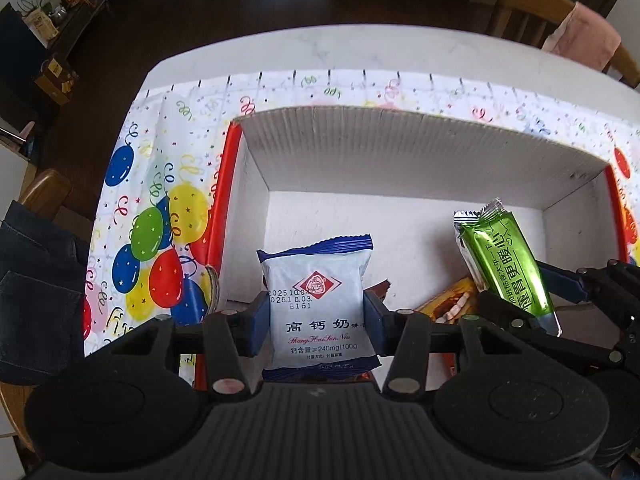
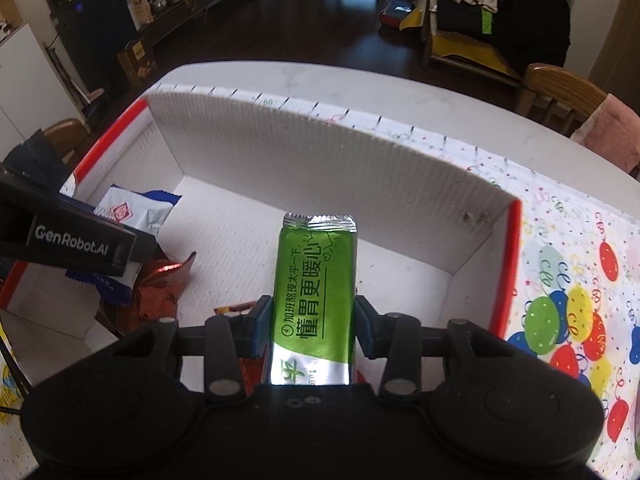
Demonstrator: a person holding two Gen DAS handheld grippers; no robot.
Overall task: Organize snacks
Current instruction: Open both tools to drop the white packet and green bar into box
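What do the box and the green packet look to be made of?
Box: seemingly corrugated cardboard, matte white inside; ribbed flutes show on the walls, red along the edges.
Green packet: likely metallised plastic film, glossy; silver crimped end seal, bright glare. It is clamped in the right hand-held gripper.

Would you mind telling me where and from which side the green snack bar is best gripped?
Grip the green snack bar across its narrow width on the flat body, below the crimped top seal, coming from its lower end along its length. Its long, slim shape fits between the jaws that way, as the right gripper shows: it is shut on both long edges, holding the bar over the white box.
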